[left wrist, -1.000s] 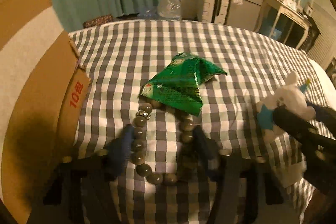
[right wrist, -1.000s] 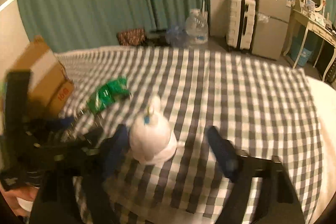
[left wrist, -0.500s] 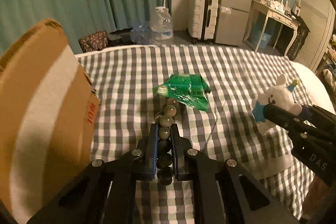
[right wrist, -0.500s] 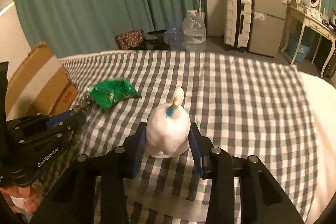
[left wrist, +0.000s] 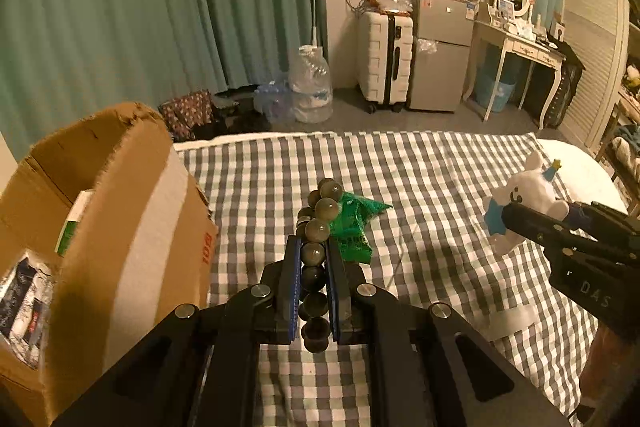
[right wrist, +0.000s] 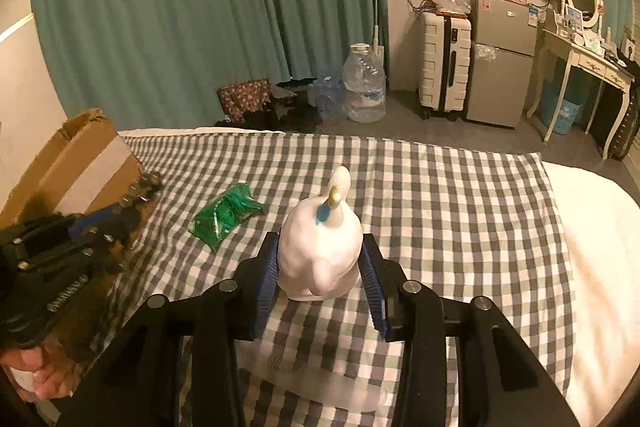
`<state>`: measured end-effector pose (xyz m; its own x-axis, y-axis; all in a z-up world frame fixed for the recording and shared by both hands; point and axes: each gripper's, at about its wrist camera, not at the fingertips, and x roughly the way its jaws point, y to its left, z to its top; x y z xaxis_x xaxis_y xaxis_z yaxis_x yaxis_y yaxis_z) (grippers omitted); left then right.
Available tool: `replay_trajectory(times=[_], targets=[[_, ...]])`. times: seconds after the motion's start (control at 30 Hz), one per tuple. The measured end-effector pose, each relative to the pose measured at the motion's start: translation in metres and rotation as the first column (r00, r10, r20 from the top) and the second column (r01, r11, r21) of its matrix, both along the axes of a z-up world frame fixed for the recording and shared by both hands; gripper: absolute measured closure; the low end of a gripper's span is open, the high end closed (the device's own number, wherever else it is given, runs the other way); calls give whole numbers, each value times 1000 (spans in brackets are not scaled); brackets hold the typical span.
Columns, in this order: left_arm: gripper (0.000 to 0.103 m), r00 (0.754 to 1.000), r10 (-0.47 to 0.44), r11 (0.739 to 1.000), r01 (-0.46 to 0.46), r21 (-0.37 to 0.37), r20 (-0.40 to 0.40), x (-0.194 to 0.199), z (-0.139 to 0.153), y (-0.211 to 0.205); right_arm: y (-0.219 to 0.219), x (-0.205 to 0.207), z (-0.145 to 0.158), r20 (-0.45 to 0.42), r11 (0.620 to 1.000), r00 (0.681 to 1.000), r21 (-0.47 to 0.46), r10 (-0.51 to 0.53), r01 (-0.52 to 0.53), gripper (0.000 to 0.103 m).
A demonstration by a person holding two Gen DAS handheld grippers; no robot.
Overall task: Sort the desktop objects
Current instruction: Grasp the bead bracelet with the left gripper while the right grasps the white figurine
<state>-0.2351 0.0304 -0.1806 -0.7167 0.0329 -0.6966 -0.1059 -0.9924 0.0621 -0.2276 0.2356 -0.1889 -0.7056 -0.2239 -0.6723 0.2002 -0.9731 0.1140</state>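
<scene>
Bed (right wrist: 460, 187): covered by a grey-and-white checked sheet; every task item is found on or above it.
Cardboard box (left wrist: 120, 227): stood at the left edge of the sheet, top flaps raised; a white-and-green carton and printed packaging are seen inside.
Left gripper (left wrist: 313, 259): black frame with blue pads, jaws drawn nearly together and clamped on a bead bracelet; seen at the left edge of the right wrist view (right wrist: 120, 215), borne by a hand (right wrist: 36, 375).
Right gripper (right wrist: 320, 259): black frame with blue pads, jaws partly closed and pressed against both sides of a plush toy; seen at the right of the left wrist view (left wrist: 520, 223).
Plush toy (right wrist: 320, 247): white, with a pale blue tuft and a yellow tip on the head; a face and blue bow are shown in the left wrist view (left wrist: 524, 199). It is held between the right pads above the sheet, near the bed's right side; whether its base touches the sheet cannot be told.
Snack packet (left wrist: 352, 231): green, crumpled, lying flat on the sheet between box and toy (right wrist: 224, 217), just beyond the left pads.
Bead bracelet (left wrist: 316, 247): dark, glossy round beads; one run is pinched between the left pads, with the remainder protruding past the fingertips over the packet.
</scene>
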Motion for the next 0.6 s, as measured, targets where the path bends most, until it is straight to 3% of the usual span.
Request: replay_trajectory(times=[0.6], targets=[[92,992,33,999,-30,31,-121,32,53,-14,2,43,54,-106,998,992,19,-62,65,63]])
